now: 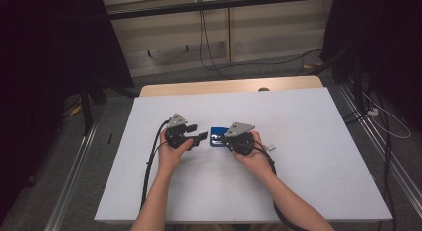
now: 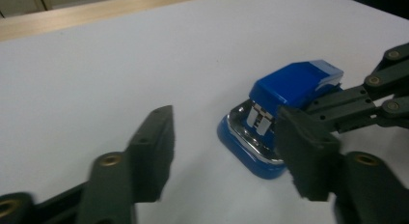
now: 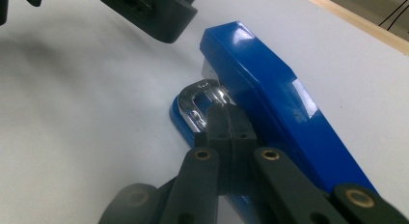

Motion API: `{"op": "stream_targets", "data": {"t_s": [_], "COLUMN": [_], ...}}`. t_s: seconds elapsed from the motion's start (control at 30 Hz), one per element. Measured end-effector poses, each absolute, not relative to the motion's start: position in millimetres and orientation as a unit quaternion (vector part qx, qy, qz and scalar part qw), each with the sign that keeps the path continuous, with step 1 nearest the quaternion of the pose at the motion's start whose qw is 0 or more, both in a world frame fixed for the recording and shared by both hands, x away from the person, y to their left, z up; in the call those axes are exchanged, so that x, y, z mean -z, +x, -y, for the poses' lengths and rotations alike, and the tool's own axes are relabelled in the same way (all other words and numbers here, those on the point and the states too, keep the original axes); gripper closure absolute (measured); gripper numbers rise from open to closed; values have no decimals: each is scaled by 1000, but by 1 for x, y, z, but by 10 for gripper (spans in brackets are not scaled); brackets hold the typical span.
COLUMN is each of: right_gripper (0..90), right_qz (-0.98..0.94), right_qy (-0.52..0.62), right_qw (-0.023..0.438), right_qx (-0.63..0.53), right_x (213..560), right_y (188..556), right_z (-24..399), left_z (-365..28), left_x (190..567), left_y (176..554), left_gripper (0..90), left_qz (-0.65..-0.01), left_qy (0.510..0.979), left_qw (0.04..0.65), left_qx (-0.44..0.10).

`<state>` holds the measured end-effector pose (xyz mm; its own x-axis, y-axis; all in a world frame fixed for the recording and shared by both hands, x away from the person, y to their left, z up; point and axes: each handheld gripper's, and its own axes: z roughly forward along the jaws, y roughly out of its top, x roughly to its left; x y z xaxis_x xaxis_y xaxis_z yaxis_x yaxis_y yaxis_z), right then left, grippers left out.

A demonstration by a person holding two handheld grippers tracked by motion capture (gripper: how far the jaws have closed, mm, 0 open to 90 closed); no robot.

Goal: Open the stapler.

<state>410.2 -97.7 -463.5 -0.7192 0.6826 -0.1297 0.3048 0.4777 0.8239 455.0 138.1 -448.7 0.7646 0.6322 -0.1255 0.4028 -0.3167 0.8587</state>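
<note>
right hand-held gripper [image 3: 225, 119] clenched, jaws together inside blue stapler [image 3: 270, 89] mouth; left hand-held gripper [image 2: 226, 151] released, beside stapler on table [image 1: 308, 156].

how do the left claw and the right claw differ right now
The left claw has its jaws apart, while the right claw has its jaws pressed together. The left claw has nothing between its jaws and sits just short of the blue stapler; the right claw's closed tips lie along the stapler's side, near its metal base plate. Both are black, hand-held and aimed at the stapler on the white table.
</note>
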Motion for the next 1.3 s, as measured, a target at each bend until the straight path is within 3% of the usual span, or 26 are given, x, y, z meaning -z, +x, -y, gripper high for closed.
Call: {"op": "stream_targets", "data": {"t_s": [0.07,0.1,0.2,0.23,0.27,0.37,0.53,1.1,1.3], "right_gripper": [900,900,900,900,900,900,900,900,900], "right_qz": [-829,-831,-836,-836,-838,-839,-835,-819,-806], "right_qy": [296,292,285,285,282,278,284,312,317], "right_qw": [227,230,235,235,236,238,231,215,239], "right_qx": [-416,-414,-405,-405,-403,-403,-411,-430,-440], "right_x": [464,464,463,463,463,463,464,466,465], "right_y": [410,411,411,411,411,411,412,413,408], "right_z": [97,96,94,94,94,94,96,101,97], "left_z": [-135,-132,-129,-128,-125,-122,-118,-119,-118], "left_x": [449,450,451,452,453,455,458,449,445], "left_y": [455,455,455,455,456,457,460,459,460], "left_gripper": [501,604,723,723,794,851,900,900,896], "left_qz": [-316,-313,-309,-307,-300,-296,-289,-287,-287], "left_qy": [810,817,822,824,830,834,838,826,816], "left_qw": [482,473,469,466,461,458,456,479,494], "left_qx": [-110,-104,-97,-94,-93,-85,-84,-78,-82]}}
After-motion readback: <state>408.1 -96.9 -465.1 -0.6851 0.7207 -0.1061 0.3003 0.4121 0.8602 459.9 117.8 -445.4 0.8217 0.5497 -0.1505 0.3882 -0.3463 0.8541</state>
